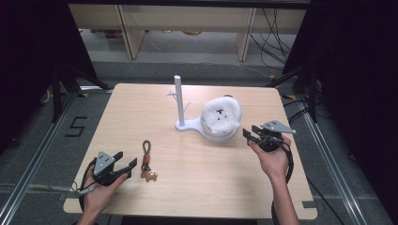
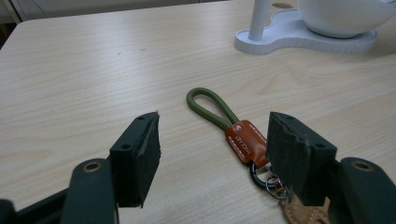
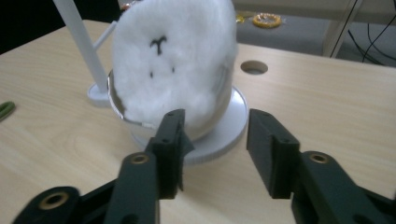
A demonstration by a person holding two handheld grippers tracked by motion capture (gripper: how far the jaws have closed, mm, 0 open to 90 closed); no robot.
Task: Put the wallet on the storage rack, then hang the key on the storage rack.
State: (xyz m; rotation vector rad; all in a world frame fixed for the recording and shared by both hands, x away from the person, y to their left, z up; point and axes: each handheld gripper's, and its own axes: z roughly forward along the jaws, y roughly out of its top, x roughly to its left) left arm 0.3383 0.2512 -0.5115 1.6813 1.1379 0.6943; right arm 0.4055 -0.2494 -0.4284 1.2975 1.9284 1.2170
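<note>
A keychain (image 1: 147, 161) with a green cord loop (image 2: 210, 105), an orange leather tag (image 2: 245, 142) and a tan charm lies on the wooden table at the front left. My left gripper (image 1: 126, 158) rests just left of it, open; in the left gripper view (image 2: 214, 126) the tag lies between the spread jaws, untouched. A white stand (image 1: 179, 101) with a hooked post rises mid-table. Its round base carries a bowl holding a white fluffy ball (image 1: 220, 115) with a small drawn face. My right gripper (image 1: 248, 132) is open just right of the bowl, jaws (image 3: 215, 121) pointing at it, holding nothing.
The light wooden table (image 1: 211, 187) has bare room at its front middle and far left. A round hole (image 3: 254, 67) sits in the tabletop behind the bowl. Shelving legs, cables and dark curtains stand beyond the far edge.
</note>
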